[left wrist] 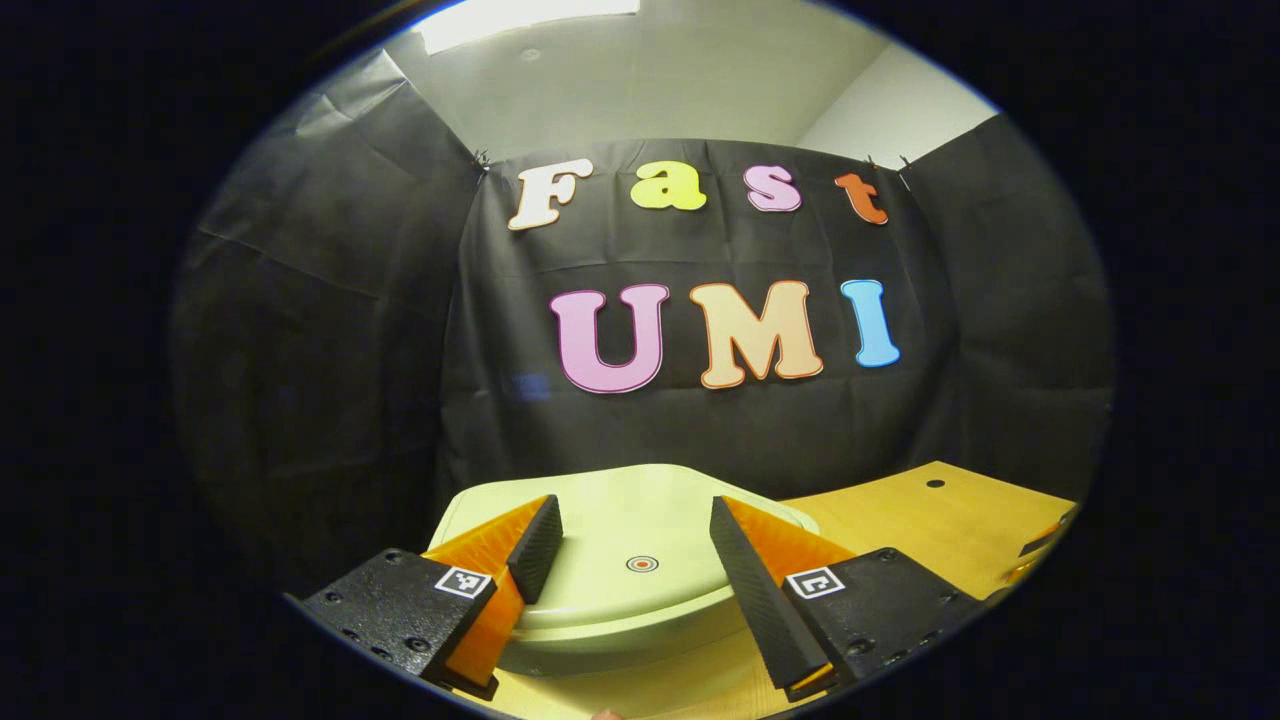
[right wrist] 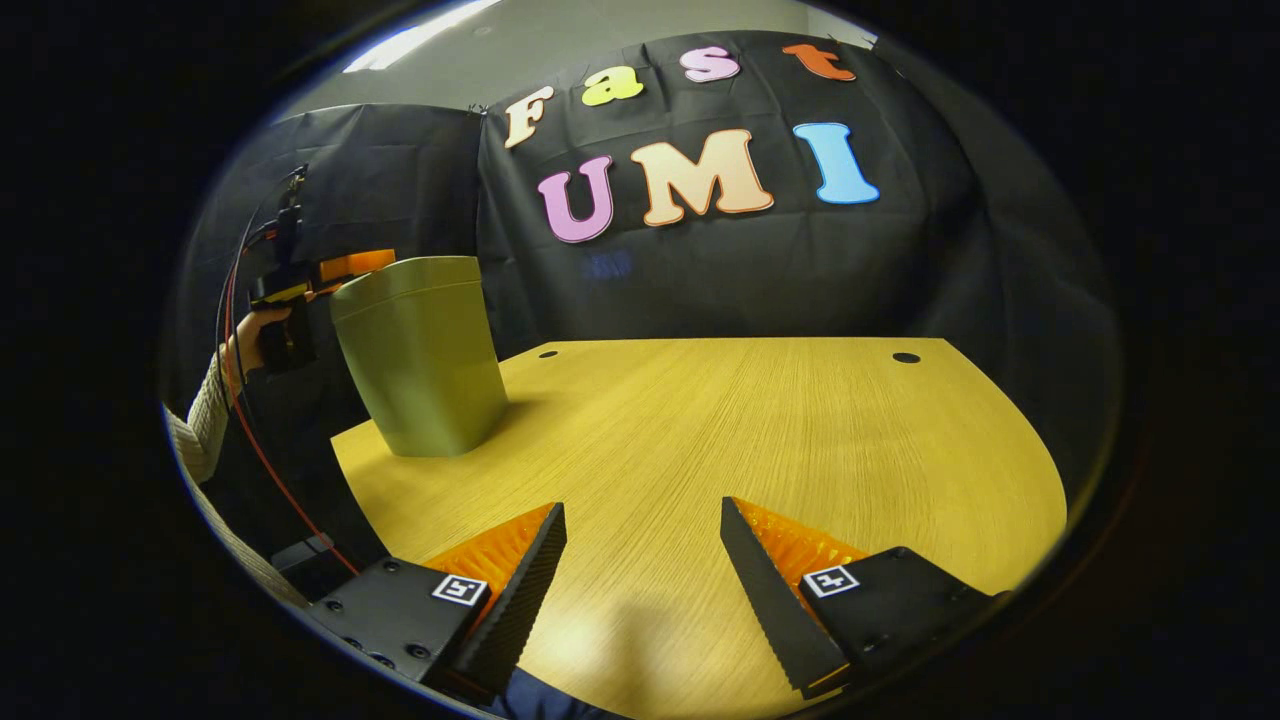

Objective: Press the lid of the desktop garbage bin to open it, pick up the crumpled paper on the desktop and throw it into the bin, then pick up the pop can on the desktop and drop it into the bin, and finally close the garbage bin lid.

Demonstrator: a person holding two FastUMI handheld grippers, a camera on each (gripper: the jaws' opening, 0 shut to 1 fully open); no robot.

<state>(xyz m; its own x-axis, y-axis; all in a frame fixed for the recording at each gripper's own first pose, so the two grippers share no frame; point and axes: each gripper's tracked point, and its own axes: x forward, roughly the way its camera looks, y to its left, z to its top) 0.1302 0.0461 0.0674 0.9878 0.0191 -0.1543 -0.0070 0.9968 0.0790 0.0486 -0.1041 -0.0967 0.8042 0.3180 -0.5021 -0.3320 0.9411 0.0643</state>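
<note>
— What can't you make out from where you stand?

— In the left gripper view your left gripper (left wrist: 636,545) hangs over the garbage bin (left wrist: 640,590), and its two fingers cover the lid's left and right edges; the bin's body below the lid is cut off. Whether the fingertips touch the lid, I cannot tell. In the right gripper view the bin (right wrist: 420,355) hides most of that same gripper (right wrist: 300,290), held by your hand (right wrist: 243,345) at the far left.

— Where does the bin sit against the claws?

— Right under your left one, whose jaws stand wide apart with the lid's small round target mark (left wrist: 642,564) between them. Your right gripper (right wrist: 643,560) is also spread wide, holding nothing, over bare wooden table (right wrist: 760,430), well apart from the bin at the table's far left edge.

— And the bin itself?

— Pale green, tapering downward, upright, its smooth lid closed.
</note>
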